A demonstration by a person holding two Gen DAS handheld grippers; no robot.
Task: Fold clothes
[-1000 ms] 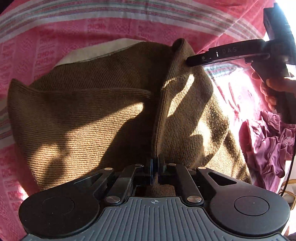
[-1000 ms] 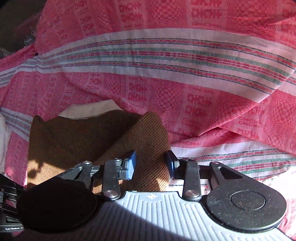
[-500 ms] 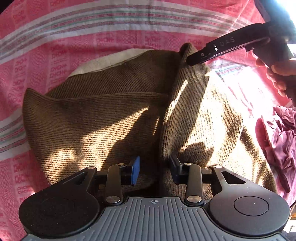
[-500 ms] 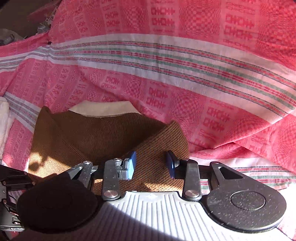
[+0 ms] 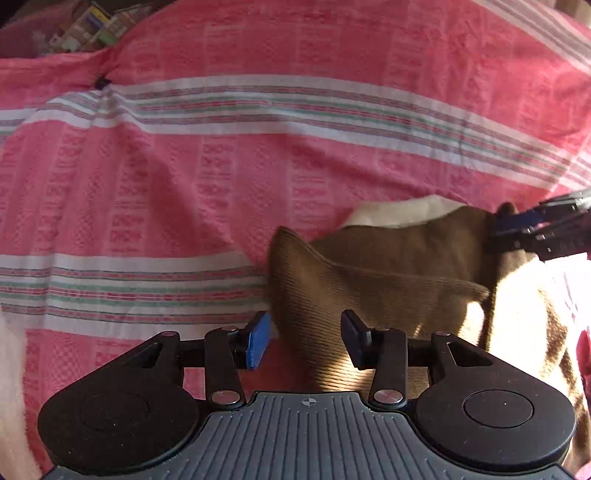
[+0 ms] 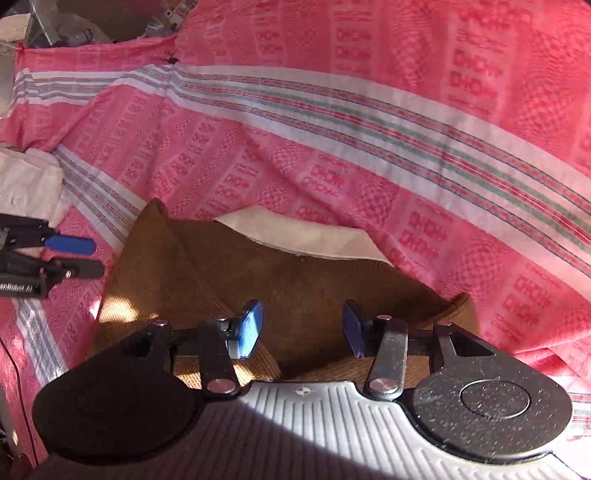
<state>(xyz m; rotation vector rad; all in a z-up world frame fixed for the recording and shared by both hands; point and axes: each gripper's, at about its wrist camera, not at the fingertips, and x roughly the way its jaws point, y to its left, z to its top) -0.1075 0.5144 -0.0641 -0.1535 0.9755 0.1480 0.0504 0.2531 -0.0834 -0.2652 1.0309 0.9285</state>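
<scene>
A brown knitted sweater [image 5: 373, 280] lies folded on the pink striped bedsheet [image 5: 184, 184], with a white cloth [image 5: 399, 212] showing under its far edge. My left gripper [image 5: 306, 339] hangs above the sweater's left edge. Its jaws are opening, and the pads press on nothing. In the right wrist view the sweater [image 6: 280, 273] fills the middle. My right gripper [image 6: 301, 328] hovers over its near part with its jaws opening and clear of the knit. Each gripper shows in the other's view: the right gripper [image 5: 513, 232] at the sweater's far right corner, the left gripper [image 6: 85, 256] just off its left edge.
A crumpled white cloth [image 6: 29, 184] lies on the bedsheet [image 6: 369, 110] at the left. Clutter [image 6: 74, 29] sits past the bed's far left edge. Wide stretches of sheet lie left of and beyond the sweater.
The left gripper opened, let go of the sweater's fold and swung left and up, so the sweater now sits to its right. The right gripper widened and drew back over the sweater.
</scene>
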